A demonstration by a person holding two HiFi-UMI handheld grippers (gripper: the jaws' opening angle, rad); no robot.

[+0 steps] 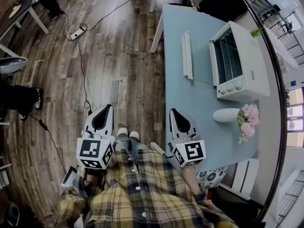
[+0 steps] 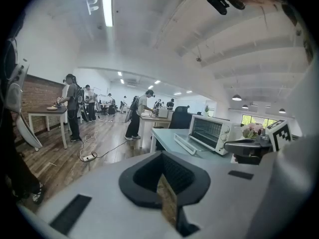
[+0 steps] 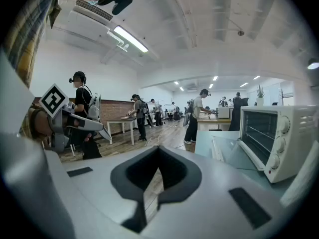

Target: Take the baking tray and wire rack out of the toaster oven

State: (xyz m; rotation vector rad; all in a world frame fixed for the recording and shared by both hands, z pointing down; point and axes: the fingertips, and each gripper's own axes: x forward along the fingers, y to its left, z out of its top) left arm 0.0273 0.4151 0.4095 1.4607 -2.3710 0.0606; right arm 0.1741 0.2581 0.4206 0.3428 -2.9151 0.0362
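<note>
- Your left gripper (image 1: 109, 107) has its jaws pressed together with nothing between them. It hangs over the wooden floor (image 1: 123, 70), just off the left edge of the pale blue table (image 1: 190, 103).
- Your right gripper (image 1: 172, 110) is likewise closed and empty, above the table's near left edge.
- The toaster oven (image 1: 247, 75) stands toward the table's far right side, well apart from both grippers. Its front is turned toward the table's left edge.
- Its door (image 1: 202, 56) lies dropped flat over the tabletop with the white handle (image 1: 187, 55) at the outer edge, so the mouth stands open.
- The wire rack (image 3: 260, 133) shows as thin bars inside the cavity. You cannot pick out the baking tray in there.
- Bare tabletop runs between your right gripper and the door handle.
- A white vase (image 1: 226, 115) with pink flowers (image 1: 249, 120) sits to the right of your right gripper, near the oven's near end.
- On the floor ahead of your left gripper, a cable (image 1: 83, 75) trails up to a power strip (image 1: 76, 32).
</note>
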